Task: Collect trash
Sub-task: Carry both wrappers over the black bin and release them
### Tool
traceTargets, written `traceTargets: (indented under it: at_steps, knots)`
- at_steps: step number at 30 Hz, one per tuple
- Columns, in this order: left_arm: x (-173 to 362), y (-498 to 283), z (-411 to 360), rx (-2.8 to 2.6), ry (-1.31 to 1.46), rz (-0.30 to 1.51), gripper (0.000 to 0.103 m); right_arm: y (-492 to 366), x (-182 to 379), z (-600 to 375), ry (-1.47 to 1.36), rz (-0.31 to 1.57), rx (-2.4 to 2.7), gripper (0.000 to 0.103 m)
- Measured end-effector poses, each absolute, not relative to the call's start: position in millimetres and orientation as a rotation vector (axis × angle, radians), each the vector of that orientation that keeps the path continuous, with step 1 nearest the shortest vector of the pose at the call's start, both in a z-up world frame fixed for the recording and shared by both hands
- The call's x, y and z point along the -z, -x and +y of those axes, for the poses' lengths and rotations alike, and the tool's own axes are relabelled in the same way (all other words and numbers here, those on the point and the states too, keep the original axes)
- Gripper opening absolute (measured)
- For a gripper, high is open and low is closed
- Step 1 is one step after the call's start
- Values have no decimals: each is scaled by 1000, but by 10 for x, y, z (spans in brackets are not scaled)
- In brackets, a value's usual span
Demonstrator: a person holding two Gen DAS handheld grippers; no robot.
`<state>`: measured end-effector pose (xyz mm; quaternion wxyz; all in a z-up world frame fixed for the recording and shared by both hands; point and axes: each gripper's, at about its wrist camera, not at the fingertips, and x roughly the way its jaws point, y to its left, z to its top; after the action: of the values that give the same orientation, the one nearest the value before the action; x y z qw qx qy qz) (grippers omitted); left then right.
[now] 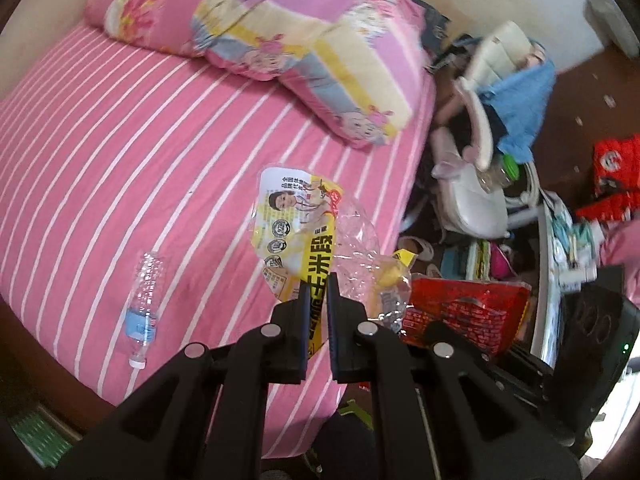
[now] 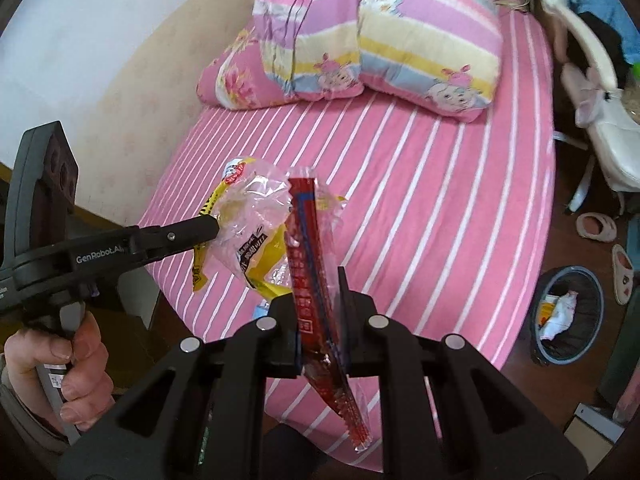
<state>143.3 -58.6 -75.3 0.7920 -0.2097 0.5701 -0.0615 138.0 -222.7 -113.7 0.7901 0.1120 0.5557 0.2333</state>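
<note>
My left gripper (image 1: 319,284) is shut on a yellow and clear plastic wrapper (image 1: 298,224) and holds it above the pink striped bed (image 1: 120,152). The same wrapper (image 2: 248,224) and the left gripper (image 2: 214,228) show in the right wrist view. My right gripper (image 2: 320,292) is shut on a red snack wrapper (image 2: 310,264), held upright above the bed's edge; it also shows in the left wrist view (image 1: 464,312). An empty clear plastic bottle (image 1: 144,300) lies on the bed at the left. A dark trash bin (image 2: 570,316) with some waste stands on the floor to the right.
A folded cartoon quilt (image 2: 380,36) and pillow (image 2: 236,80) lie at the bed's head. A white chair (image 2: 608,152) with clothes, slippers (image 2: 596,226) and cluttered shelves (image 1: 560,248) stand right of the bed. A wall runs along the left.
</note>
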Motion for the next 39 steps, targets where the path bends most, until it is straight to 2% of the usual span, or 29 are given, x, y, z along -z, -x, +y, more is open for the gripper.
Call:
traceTargets:
  at_steps: [7, 15, 29, 34, 39]
  knots:
    - [716, -1469, -1252, 256, 356, 1254, 7, -1154, 1098, -2871, -333, 1156, -368, 13]
    - [1111, -1520, -2396, 422, 229, 1356, 7, -890, 1486, -3929, -492, 1179, -162, 13]
    - [2360, -1746, -4442, 567, 84, 1552, 7, -695, 2585, -5970, -654, 1283, 100, 14]
    - [2990, -1933, -5050, 577, 38, 1608, 7, -804, 3106, -6461, -673, 1330, 152, 14]
    - [3804, -2139, -5478, 572, -14, 1681, 7, -1004, 3874, -6887, -685, 1399, 188, 14]
